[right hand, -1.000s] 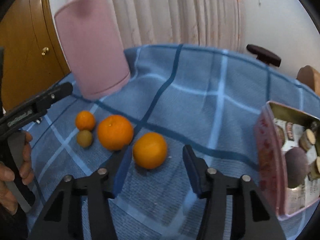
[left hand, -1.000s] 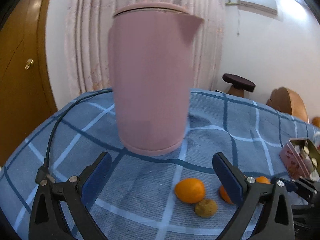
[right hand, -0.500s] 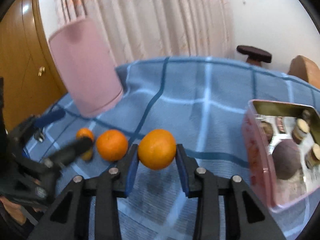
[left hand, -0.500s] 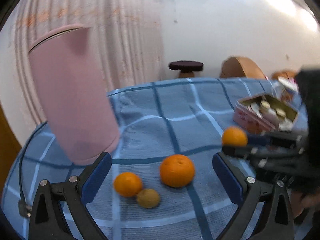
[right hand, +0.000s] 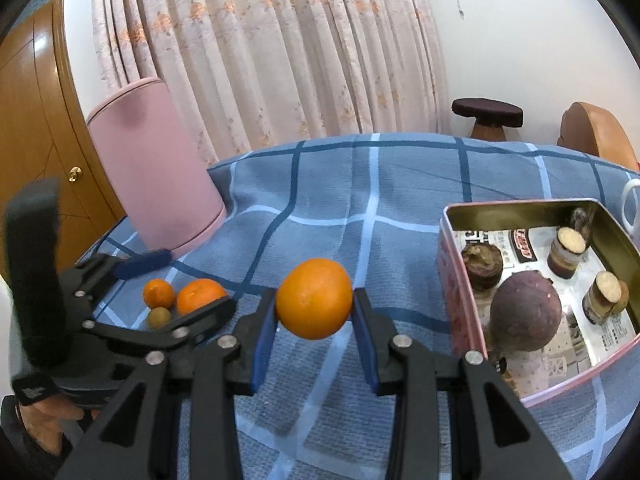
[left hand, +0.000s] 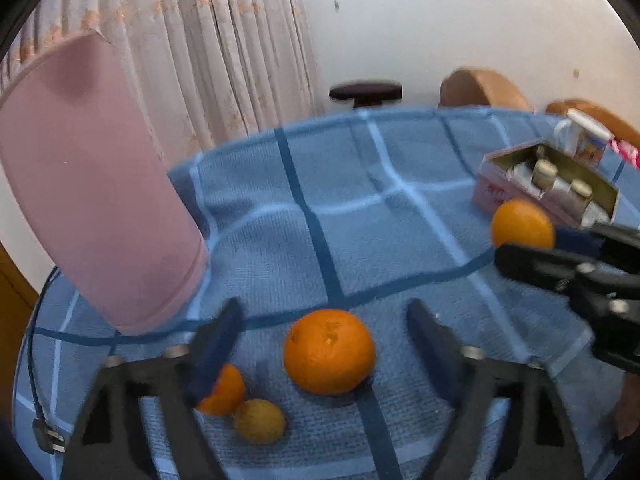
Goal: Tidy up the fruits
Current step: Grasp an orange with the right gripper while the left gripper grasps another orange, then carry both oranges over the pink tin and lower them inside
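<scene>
My right gripper (right hand: pixel 314 320) is shut on an orange (right hand: pixel 314 304) and holds it above the blue checked cloth; the held orange also shows in the left wrist view (left hand: pixel 522 224). My left gripper (left hand: pixel 324 332) is open, its blue pads on either side of a large orange (left hand: pixel 329 351) on the cloth, not touching it. A smaller orange (left hand: pixel 222 392) and a small brownish fruit (left hand: pixel 259 421) lie at the left pad. An open pink tin (right hand: pixel 460 292) at the right holds a dark purple fruit (right hand: pixel 524 312) and small jars.
A tall pink kettle (right hand: pixel 154 168) stands at the back left, its black cord (left hand: pixel 34 364) trailing off the table edge. A white mug (left hand: pixel 582 140) stands behind the tin. Curtain, stool and wooden chairs lie beyond the table.
My right gripper closed on the orange and lifted it toward the tin. My left gripper swung right and lowered around the large orange, its jaws narrowing.
</scene>
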